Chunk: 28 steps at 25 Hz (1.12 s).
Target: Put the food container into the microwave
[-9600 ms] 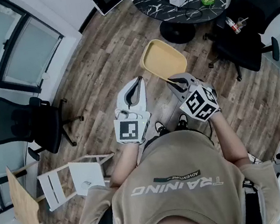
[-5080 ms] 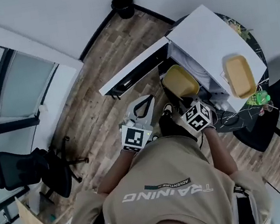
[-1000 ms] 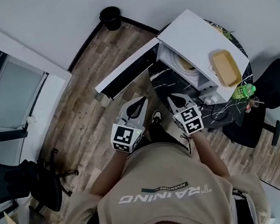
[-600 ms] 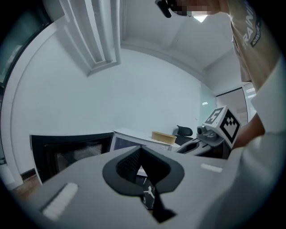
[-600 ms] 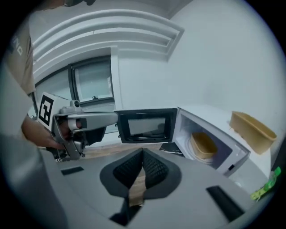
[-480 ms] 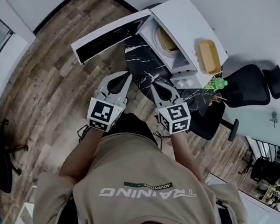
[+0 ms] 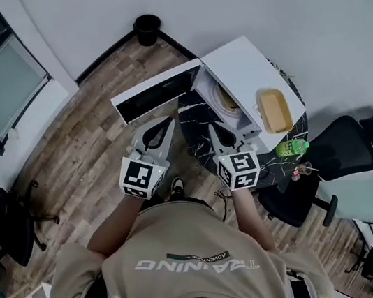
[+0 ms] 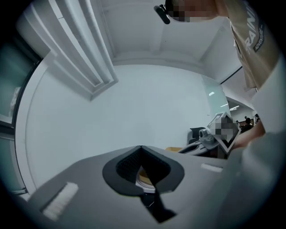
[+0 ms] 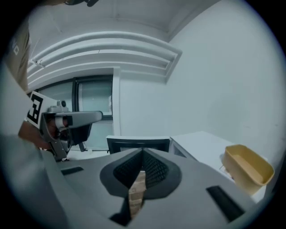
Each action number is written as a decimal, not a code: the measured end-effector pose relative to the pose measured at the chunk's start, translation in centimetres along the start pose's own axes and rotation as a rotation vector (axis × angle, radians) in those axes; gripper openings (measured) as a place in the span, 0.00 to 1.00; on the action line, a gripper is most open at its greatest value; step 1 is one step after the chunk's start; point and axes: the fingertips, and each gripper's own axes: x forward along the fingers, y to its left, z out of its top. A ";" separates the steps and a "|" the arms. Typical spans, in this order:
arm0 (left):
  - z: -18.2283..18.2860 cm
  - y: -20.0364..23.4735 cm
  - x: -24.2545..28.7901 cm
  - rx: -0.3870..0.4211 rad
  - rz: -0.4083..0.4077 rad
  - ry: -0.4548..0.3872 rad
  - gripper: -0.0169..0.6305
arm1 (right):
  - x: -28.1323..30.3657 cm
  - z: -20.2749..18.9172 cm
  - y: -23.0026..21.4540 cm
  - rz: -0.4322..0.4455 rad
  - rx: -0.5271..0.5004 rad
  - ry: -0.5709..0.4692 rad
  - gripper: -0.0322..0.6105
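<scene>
Where the wooden floor [image 7: 83,126] meets the wall, a round dark tabletop [image 7: 193,122] carries a white microwave [image 7: 241,72]. Its door [image 7: 156,94] is swung wide open to the person's left. A black office chair [image 7: 346,150] stands just beside the tabletop on the right.

The food container [image 7: 227,101], yellow, sits inside the microwave cavity, so the placing looks done. A second yellow container [image 7: 274,110] lies on the microwave roof, near its right edge.

Both tools hover in front of the opening, apart from everything. The left tongs [image 7: 168,121] are shut and empty, the tips meeting in the left gripper view. The right tongs [image 7: 212,129] are likewise pressed together on nothing. A green bottle [image 7: 292,147] stands on the tabletop past the microwave's corner.

The likely remaining step is shutting the door, and the risks lie there:
- How deep the container sits cannot be told from above. If its rim overhangs the sill, the door would strike it.
- A hard push on the door could jolt the microwave and slide the rooftop container off.
- Closed tips pushing on the smooth door panel may skid.
</scene>
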 end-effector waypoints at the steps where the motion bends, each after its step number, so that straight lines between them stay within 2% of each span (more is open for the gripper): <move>1: 0.5 -0.2 0.1 0.008 0.006 0.002 0.03 | 0.1 0.6 -0.5 -0.003 0.004 -0.018 0.07; 3: 1.1 -0.7 0.3 0.041 0.015 0.017 0.03 | 0.2 1.6 -1.2 0.004 0.019 -0.061 0.07; 6: 1.5 -1.9 0.4 0.131 0.017 0.035 0.03 | 0.6 2.3 -1.3 0.033 0.017 -0.102 0.07; 7: 1.5 -2.2 0.4 0.135 0.017 0.038 0.03 | 0.8 2.2 -1.1 0.050 0.010 -0.101 0.07; 12: -0.7 -3.0 0.5 0.072 0.048 0.078 0.03 | 1.6 1.7 -0.2 0.133 0.004 -0.110 0.07; 15: -1.1 -2.9 0.9 0.067 0.062 0.076 0.03 | 1.9 2.5 -0.9 0.120 -0.027 -0.169 0.07; 18: -0.8 -2.6 1.6 0.072 0.066 0.066 0.03 | 2.8 2.8 -1.3 0.115 -0.070 -0.185 0.07; 23: -1.3 -2.2 2.5 0.063 0.073 0.084 0.03 | 3.2 2.8 -0.8 0.161 -0.036 -0.181 0.07; 28: -2.2 -2.3 3.3 0.050 0.063 0.108 0.03 | 4.0 0.8 0.1 0.202 0.005 -0.141 0.07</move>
